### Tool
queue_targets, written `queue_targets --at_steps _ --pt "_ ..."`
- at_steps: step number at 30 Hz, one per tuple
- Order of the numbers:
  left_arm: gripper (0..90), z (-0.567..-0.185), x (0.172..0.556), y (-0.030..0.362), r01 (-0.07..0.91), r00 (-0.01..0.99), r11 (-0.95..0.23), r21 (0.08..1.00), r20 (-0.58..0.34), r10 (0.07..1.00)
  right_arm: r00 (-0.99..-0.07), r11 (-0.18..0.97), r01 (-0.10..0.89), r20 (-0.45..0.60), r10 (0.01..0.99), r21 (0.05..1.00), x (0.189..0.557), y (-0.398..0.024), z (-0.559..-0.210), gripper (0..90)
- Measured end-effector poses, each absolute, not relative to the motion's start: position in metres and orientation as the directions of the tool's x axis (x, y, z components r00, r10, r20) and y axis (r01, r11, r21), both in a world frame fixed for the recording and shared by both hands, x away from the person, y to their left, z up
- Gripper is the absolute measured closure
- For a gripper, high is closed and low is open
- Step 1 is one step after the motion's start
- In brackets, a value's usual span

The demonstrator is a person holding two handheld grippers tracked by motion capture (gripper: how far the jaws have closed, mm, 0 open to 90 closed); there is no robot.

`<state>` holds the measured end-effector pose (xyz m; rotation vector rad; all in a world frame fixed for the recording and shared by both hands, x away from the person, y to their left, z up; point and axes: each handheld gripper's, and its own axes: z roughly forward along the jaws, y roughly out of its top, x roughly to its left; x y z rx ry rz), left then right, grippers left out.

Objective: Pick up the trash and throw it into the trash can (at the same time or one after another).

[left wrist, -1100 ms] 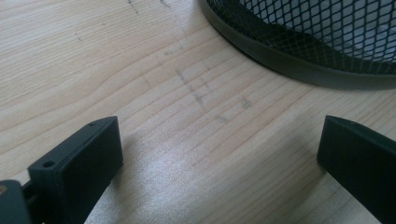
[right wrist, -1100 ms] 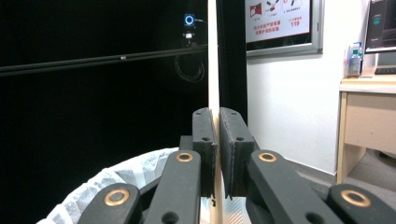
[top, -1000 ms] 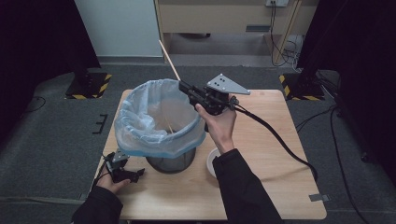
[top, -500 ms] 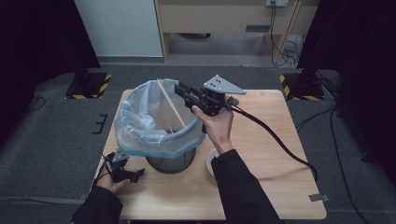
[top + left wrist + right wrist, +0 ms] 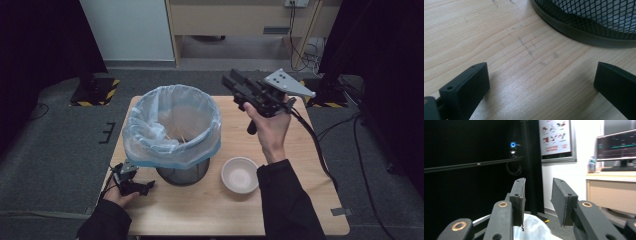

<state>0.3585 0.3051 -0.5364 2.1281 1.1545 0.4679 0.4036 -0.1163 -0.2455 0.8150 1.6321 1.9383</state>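
Since a second ago: wooden stick (image 5: 181,134) has left the right gripper (image 5: 231,81), now raised beside the bin (image 5: 172,131), jaws just opening, nothing between them.
Stick now: inside the bin's liner (image 5: 150,120), below and left of that gripper.
Handling: light, thin, likely snappable; pinch mid-length.
Left gripper (image 5: 148,186): spread, empty, near the bin's base.
Obscured: stick mostly veiled by plastic.
Bowl (image 5: 240,174): beneath the right forearm.

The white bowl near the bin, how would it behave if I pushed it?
The white bowl sits empty and upright on smooth wood, so it would probably slide rather than tip. It looks rigid, possibly breakable if knocked off.
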Motion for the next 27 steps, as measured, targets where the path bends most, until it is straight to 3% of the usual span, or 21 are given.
queue_targets --at_steps 8,20,27 --pt "0.0 -0.536 0.358 0.305 0.602 0.547 -0.393 0.695 0.0 0.837 -0.688 -0.171 0.075 0.175 0.704 0.982 0.392 -0.161 -0.273 58.6" --pt "0.0 -0.536 0.358 0.305 0.601 0.548 -0.393 0.695 0.0 0.837 -0.635 -0.107 0.236 0.237 0.735 0.966 0.379 -0.2 -0.37 55.9" --pt "0.0 -0.536 0.358 0.305 0.602 0.547 -0.393 0.695 0.0 0.837 -0.577 -0.048 0.359 0.261 0.774 0.932 0.383 -0.22 -0.417 49.8"
